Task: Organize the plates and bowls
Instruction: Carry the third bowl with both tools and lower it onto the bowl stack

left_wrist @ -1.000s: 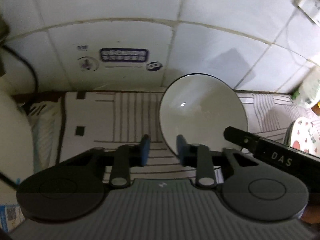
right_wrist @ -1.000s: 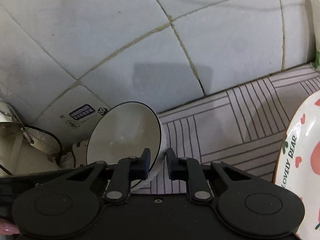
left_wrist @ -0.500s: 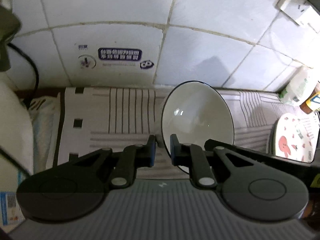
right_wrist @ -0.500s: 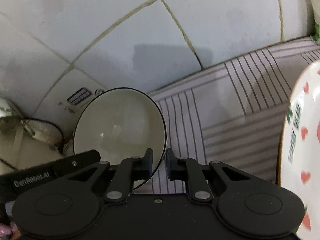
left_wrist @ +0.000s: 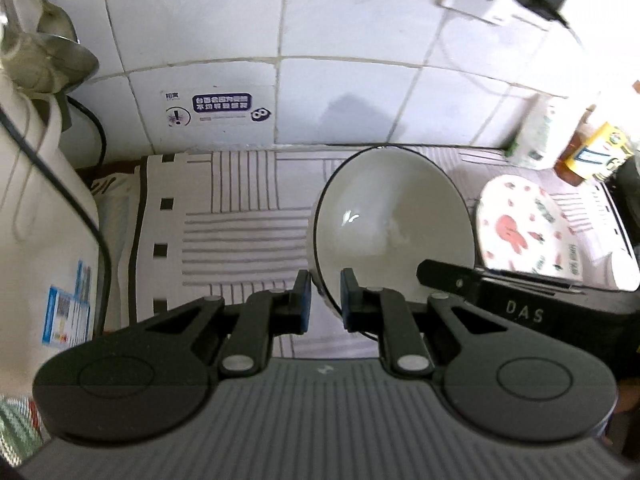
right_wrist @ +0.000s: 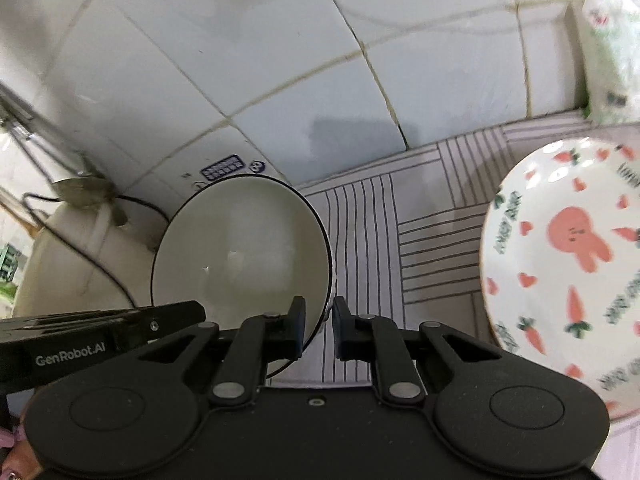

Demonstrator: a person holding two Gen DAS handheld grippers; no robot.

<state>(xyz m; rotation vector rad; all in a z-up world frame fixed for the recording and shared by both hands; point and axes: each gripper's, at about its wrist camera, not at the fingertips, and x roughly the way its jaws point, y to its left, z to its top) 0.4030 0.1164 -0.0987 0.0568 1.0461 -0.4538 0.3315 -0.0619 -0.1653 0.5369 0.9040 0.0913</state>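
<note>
— White tiled wall (left_wrist: 340, 12), striped mat (left_wrist: 240, 216) on the counter?
— Yes. Left tool (left_wrist: 325, 300) and right tool (right_wrist: 318, 330) each pinch the empty white bowl (left_wrist: 392, 216) by its rim, jaws narrow, above the mat.
— The bunny plate (right_wrist: 568, 264)?
— Just right, empty.

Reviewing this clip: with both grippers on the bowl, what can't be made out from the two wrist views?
- Left wrist: the bowl's near rim and base, behind the left gripper.
- Right wrist: the bunny plate's right and lower edge, cut off by the frame and the right gripper.
- Left wrist: the wall sticker's text, too small.
- Left wrist: the bottles, blurred.
</note>
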